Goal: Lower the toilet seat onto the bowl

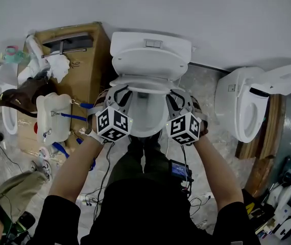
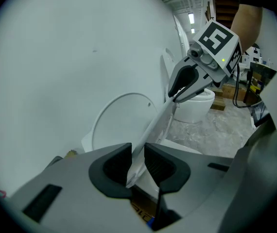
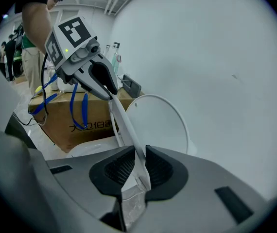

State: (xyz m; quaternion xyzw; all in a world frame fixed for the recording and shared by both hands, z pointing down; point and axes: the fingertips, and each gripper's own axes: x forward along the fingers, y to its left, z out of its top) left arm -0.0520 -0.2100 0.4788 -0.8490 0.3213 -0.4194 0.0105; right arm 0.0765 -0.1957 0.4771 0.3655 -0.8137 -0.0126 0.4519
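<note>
Before white wall (image 1: 237, 14), left tongs (image 2: 137, 155) and right tongs (image 3: 139, 159) clamp toilet seat (image 2: 153, 125).

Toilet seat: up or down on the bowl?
Halfway: the seat hangs tilted above the bowl, pinched by left gripper and right gripper.

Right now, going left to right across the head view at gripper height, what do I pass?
White container → left gripper → toilet bowl → right gripper → second toilet.
</note>
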